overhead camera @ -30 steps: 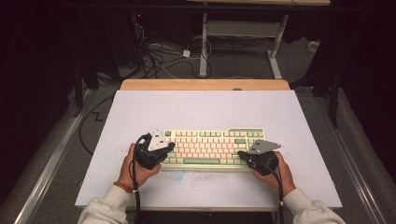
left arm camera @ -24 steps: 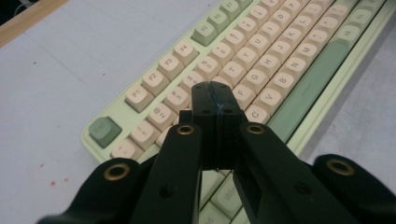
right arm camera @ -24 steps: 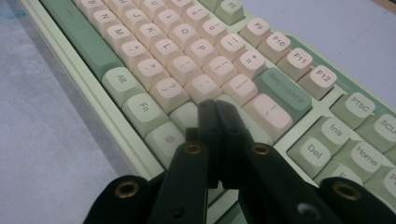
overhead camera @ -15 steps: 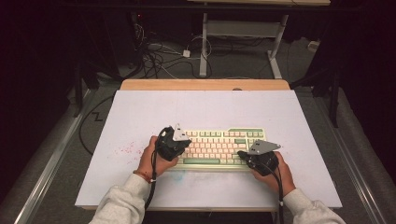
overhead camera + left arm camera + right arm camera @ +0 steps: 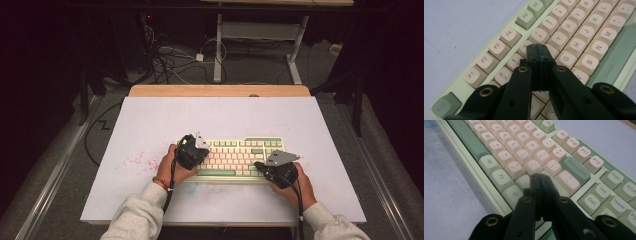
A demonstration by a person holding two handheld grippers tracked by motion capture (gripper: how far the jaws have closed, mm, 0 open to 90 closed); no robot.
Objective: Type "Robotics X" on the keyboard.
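A white surface covers the table, with a wooden strip along its far edge. The far half of the surface is bare, as are wide margins at the left and right edges. A patch of red specks marks the surface near the left hand, and a faint blue smear lies close to the near edge.

The keyboard lies on the near half of the surface, roughly centred, its long axis parallel to the near edge. Its function row faces the far edge and its green space bar the near edge. The case is pale green, with cream keys and some green ones.

The left gripper sits over the keyboard's left end, held by the left hand. In the left gripper view its jaws are pressed together with nothing between them, the tips just above the keys near 5 and 6, with Esc at lower left.

The right gripper is at the keyboard's near right corner, in the right hand. In the right gripper view its jaws are likewise closed on nothing, the tips over the keys beside Backspace.

On the floor beyond the far edge lie cables and desk legs.
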